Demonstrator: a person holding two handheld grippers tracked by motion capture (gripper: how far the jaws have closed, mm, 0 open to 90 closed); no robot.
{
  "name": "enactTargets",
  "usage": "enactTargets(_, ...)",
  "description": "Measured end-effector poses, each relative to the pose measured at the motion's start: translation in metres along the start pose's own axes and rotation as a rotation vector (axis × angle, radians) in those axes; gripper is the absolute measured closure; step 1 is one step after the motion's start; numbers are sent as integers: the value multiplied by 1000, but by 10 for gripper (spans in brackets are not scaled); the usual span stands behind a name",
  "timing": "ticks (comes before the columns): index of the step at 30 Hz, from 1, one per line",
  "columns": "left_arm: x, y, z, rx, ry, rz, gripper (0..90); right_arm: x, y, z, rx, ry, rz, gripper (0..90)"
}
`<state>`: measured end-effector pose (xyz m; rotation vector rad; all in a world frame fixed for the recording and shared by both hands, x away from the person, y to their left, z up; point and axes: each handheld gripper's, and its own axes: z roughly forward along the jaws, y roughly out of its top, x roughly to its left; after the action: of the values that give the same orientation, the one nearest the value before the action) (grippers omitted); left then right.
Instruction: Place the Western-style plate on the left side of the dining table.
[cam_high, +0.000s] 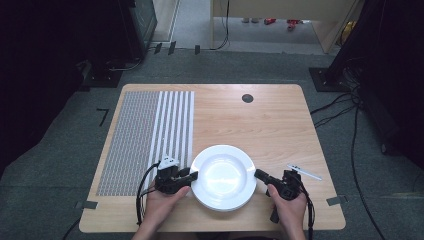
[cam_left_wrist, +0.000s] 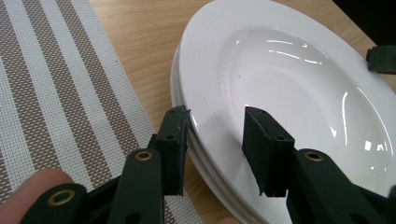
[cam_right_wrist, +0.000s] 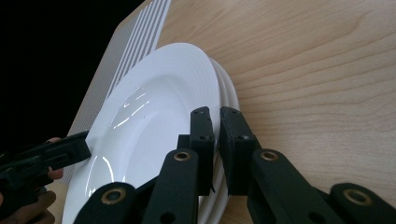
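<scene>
A small stack of white plates (cam_high: 222, 176) sits near the front edge of the wooden table (cam_high: 260, 125). My left gripper (cam_high: 192, 175) is at the stack's left rim. In the left gripper view the plates (cam_left_wrist: 280, 70) lie ahead and my left gripper (cam_left_wrist: 215, 114) straddles the top plate's rim, its jaws well apart, one outside the edge and one over the plate. My right gripper (cam_high: 259, 174) is at the right rim. In the right gripper view my right gripper (cam_right_wrist: 216, 112) is shut on the rim of the top plate (cam_right_wrist: 149, 107).
A grey and white striped placemat (cam_high: 145, 140) covers the table's left part, right beside the plates. A small white utensil (cam_high: 304, 171) lies right of my right hand. A dark round hole (cam_high: 247, 98) is near the far edge. Cables run across the floor at the right.
</scene>
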<state>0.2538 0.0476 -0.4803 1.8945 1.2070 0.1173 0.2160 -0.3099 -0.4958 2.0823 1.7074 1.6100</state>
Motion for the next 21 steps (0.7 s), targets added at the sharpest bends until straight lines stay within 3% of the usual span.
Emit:
enactTargets(6, 0, -2, 5, 35, -3, 5, 496, 1, -1, 0, -18, 7, 9, 850)
enactTargets(12, 0, -1, 5, 36, 0, 7, 497, 2, -2, 1, -23, 32, 20, 827)
enactTargets(16, -1, -2, 5, 33, 4, 6, 502, 3, -3, 2, -24, 82, 72, 818)
enactTargets(18, 0, -2, 5, 33, 3, 7, 502, 5, -4, 3, -14, 106, 67, 811)
enactTargets(21, 0, -2, 5, 32, 3, 5, 504, 7, -6, 5, -34, 98, 36, 805)
